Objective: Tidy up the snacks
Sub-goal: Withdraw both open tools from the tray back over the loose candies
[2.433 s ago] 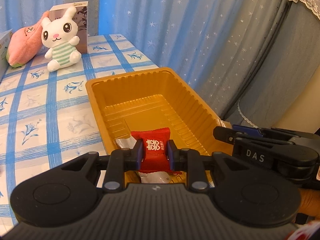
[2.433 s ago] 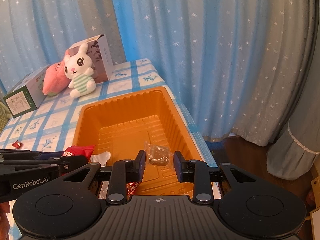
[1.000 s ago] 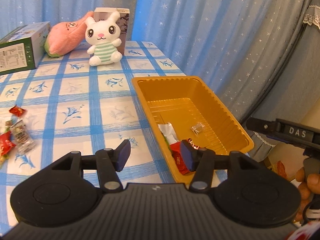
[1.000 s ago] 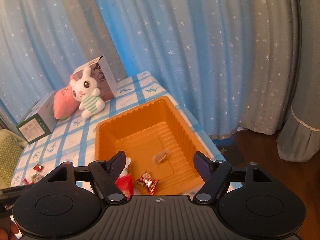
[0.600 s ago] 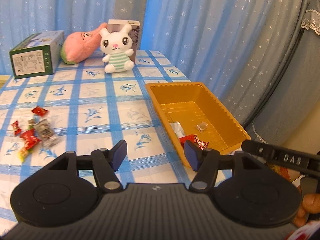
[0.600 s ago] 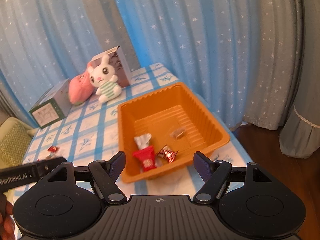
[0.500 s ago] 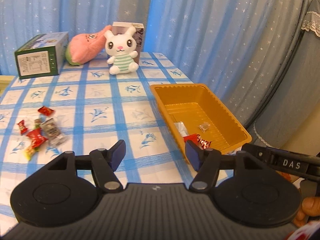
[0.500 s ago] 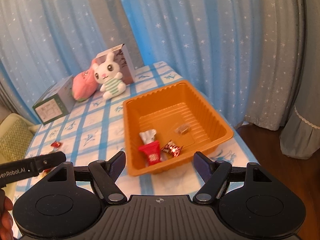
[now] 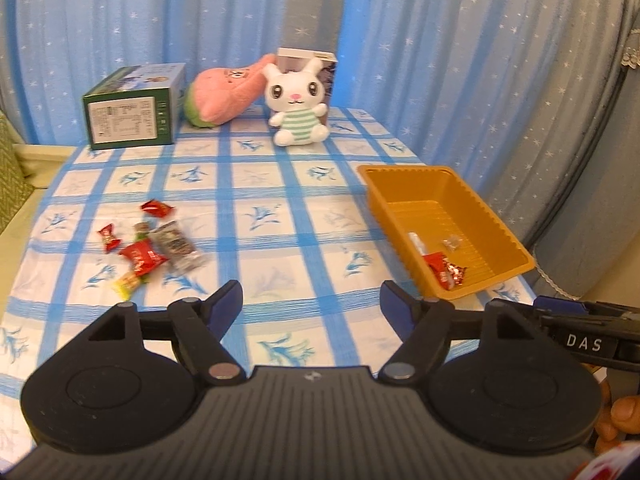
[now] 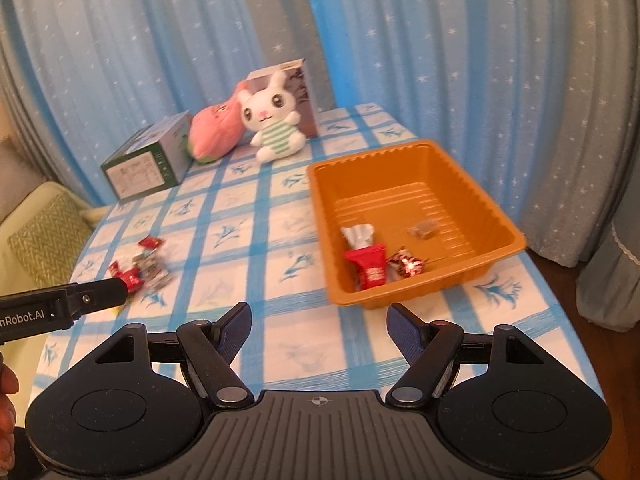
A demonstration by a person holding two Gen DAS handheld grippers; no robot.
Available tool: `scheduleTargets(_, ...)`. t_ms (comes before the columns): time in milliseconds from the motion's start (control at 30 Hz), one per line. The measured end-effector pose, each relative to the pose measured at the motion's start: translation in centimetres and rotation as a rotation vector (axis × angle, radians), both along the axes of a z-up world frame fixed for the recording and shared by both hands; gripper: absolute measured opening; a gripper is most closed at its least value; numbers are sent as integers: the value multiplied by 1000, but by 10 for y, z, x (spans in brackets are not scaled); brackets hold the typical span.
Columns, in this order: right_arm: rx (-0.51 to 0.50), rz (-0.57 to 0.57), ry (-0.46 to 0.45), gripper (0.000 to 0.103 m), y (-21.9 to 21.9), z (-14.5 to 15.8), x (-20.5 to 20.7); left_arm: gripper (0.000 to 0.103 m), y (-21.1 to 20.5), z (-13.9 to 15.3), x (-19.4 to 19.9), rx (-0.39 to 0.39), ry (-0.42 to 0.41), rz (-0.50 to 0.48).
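Note:
An orange tray (image 9: 400, 171) (image 10: 516, 236) sits on the right of the table. It holds a red packet (image 10: 370, 270) (image 9: 440, 270), a red-silver candy (image 10: 408, 265), a white wrapper (image 10: 358, 234) and a small clear packet (image 10: 423, 229). A loose pile of snacks (image 9: 148, 248) (image 10: 144, 268) lies on the left of the cloth. My left gripper (image 9: 311, 307) is open and empty above the table's near middle. My right gripper (image 10: 319, 320) is open and empty, near the tray's front edge.
A white bunny plush (image 9: 298, 104), a pink plush (image 9: 224, 94), a green box (image 9: 132, 112) and a carton stand at the table's far edge. Blue star curtains hang behind. A green cushion (image 10: 44, 232) lies off the left edge. The table drops off right of the tray.
Both grippers let go of their snacks into the tray, opened wide and pulled back and up. The view now takes in the whole table and the snack pile at left.

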State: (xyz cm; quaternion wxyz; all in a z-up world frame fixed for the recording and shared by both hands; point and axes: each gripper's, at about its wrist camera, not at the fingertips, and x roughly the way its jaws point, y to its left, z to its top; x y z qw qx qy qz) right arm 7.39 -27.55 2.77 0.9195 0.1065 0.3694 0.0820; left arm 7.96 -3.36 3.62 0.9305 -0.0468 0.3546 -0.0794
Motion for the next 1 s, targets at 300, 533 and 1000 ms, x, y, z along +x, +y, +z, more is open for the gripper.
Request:
scheduleTargets(300, -15, 56, -1, 74, 28, 0, 2, 76, 30, 1, -10, 19, -6, 43)
scheduleTargets(533, -24, 96, 1, 75, 50, 0, 6, 77, 49, 2, -15, 33, -5, 66)
scheduleTargets(1000, -27, 181, 0, 74, 95, -5, 19, 78, 91, -3, -20, 56, 6, 125)
